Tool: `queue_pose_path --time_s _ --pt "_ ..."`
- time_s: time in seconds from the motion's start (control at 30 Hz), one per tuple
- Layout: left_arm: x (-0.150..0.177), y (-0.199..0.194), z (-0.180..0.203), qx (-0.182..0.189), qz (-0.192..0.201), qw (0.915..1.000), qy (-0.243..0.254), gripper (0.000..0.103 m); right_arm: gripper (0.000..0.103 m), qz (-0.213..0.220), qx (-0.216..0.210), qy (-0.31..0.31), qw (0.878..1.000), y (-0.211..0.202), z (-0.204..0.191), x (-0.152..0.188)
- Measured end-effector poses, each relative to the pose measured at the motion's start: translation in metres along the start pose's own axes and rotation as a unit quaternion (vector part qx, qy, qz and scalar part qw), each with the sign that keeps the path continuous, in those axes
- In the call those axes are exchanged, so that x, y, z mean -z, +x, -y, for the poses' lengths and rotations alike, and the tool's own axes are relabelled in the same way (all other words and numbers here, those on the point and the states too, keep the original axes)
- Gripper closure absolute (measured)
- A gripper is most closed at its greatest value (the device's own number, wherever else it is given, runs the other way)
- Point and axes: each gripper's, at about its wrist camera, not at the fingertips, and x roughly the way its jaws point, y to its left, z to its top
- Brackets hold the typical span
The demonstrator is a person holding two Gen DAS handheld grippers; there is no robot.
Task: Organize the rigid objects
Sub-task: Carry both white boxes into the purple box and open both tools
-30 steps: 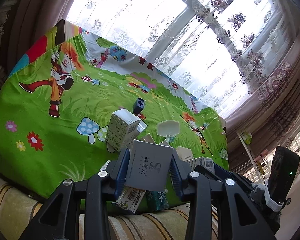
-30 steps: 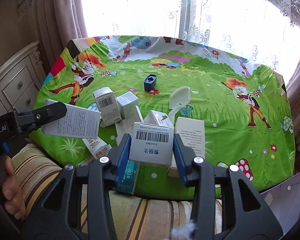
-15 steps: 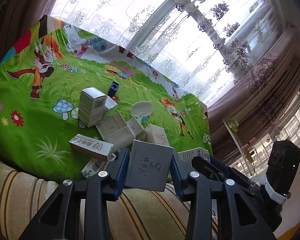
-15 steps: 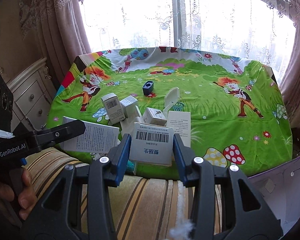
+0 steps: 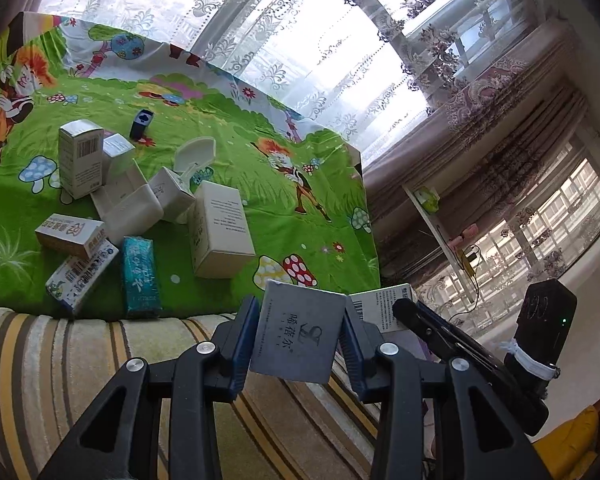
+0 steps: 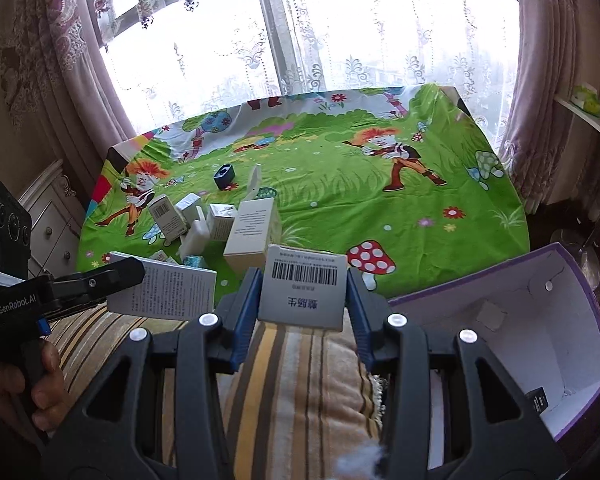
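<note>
My left gripper (image 5: pixel 298 338) is shut on a flat grey box (image 5: pixel 298 336) with Chinese lettering, held above the striped cushion in front of the table. My right gripper (image 6: pixel 302 292) is shut on a white barcode box (image 6: pixel 304 292), also off the table, left of an open purple-edged carton (image 6: pixel 540 328). In the right wrist view the left gripper (image 6: pixel 60 292) shows at the left with its box (image 6: pixel 168 292). Several small boxes (image 5: pixel 220 228) lie clustered on the green cartoon tablecloth (image 5: pixel 280 208).
A dark blue sharpener-like block (image 5: pixel 140 124) and a white open-lid case (image 5: pixel 196 156) sit behind the cluster. A striped cushion (image 6: pixel 300 380) lies below both grippers. A white drawer cabinet (image 6: pixel 52 224) stands left, lace curtains and window behind, a wall shelf (image 6: pixel 584 112) right.
Both grippers have pulled back and to the right from the table with their boxes held. The purple-edged carton has come into the right wrist view.
</note>
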Motion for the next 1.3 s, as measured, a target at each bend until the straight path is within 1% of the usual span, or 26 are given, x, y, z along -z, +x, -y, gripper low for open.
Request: queue_pose_path --time_s 0.27,0.37,0.47,0.6,0.87,0.9,0.93,0.97,1.07,1.1,1.3 --pt "0.016 0.034 0.043 0.035 -0.049 0.9977 0.03 0.062 0.056 0.003 0.053 0.067 0.996 -0.021 0.075 0.015" --pt "0.021 0.047 0.06 0.049 -0.067 0.9956 0.044 0.062 0.056 0.001 0.076 0.089 0.993 -0.026 0.1 0.021" --pt "0.026 0.061 0.075 0.063 -0.086 0.9928 0.056 0.062 0.056 -0.006 0.087 0.112 0.99 -0.029 0.122 0.029" --pt "0.034 0.078 0.094 0.071 -0.11 0.9884 0.077 0.062 0.056 -0.011 0.102 0.131 0.986 -0.033 0.143 0.039" --pt "0.047 0.104 0.126 0.075 -0.142 0.9794 0.122 0.062 0.056 -0.002 0.145 0.145 0.979 -0.046 0.169 0.043" --pt "0.048 0.106 0.128 0.075 -0.145 0.9785 0.127 0.06 0.055 -0.001 0.148 0.147 0.978 -0.048 0.172 0.043" --pt "0.049 0.109 0.13 0.074 -0.15 0.9773 0.131 0.06 0.052 0.0 0.151 0.149 0.977 -0.049 0.173 0.043" --pt "0.051 0.111 0.131 0.072 -0.154 0.9763 0.134 0.057 0.047 0.001 0.154 0.15 0.977 -0.05 0.175 0.043" --pt "0.053 0.114 0.129 0.064 -0.158 0.9762 0.134 0.045 0.038 0.004 0.156 0.151 0.976 -0.053 0.178 0.043" --pt "0.053 0.114 0.128 0.063 -0.159 0.9764 0.132 0.043 0.037 0.004 0.155 0.151 0.976 -0.054 0.179 0.043" --pt "0.053 0.107 0.125 0.06 -0.153 0.9771 0.135 0.042 0.036 0.002 0.145 0.156 0.977 -0.054 0.179 0.04"
